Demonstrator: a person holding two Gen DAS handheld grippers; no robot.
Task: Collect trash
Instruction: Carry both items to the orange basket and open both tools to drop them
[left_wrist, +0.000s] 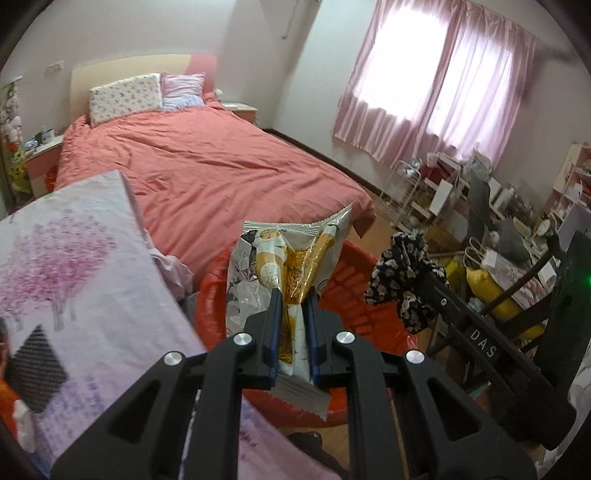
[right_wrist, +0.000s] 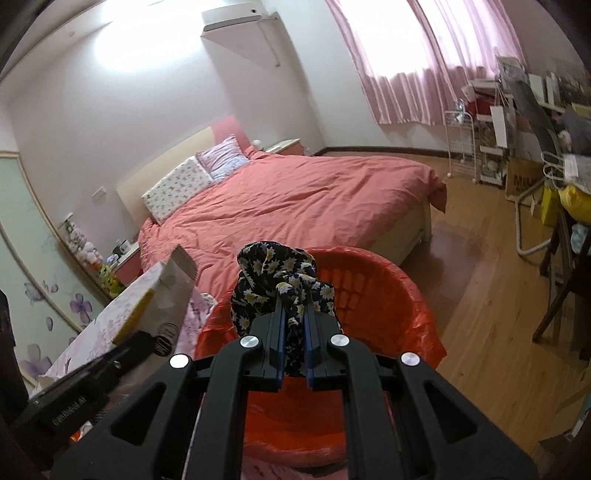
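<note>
My left gripper (left_wrist: 292, 295) is shut on a crumpled silver and yellow snack wrapper (left_wrist: 291, 254) and holds it above a red bin lined with a red bag (left_wrist: 354, 295). My right gripper (right_wrist: 294, 301) is shut on a black floral scrunchie (right_wrist: 273, 271) above the same red bin (right_wrist: 373, 291). The scrunchie (left_wrist: 402, 280) and right gripper also show at the right of the left wrist view. The wrapper (right_wrist: 166, 295) shows at the left of the right wrist view.
A bed with a coral duvet (left_wrist: 207, 166) lies beyond the bin. A table with a floral cloth (left_wrist: 66, 280) is at the left. A cluttered desk, dark chair (right_wrist: 561, 280) and white rack (right_wrist: 460, 144) stand at the right on the wooden floor.
</note>
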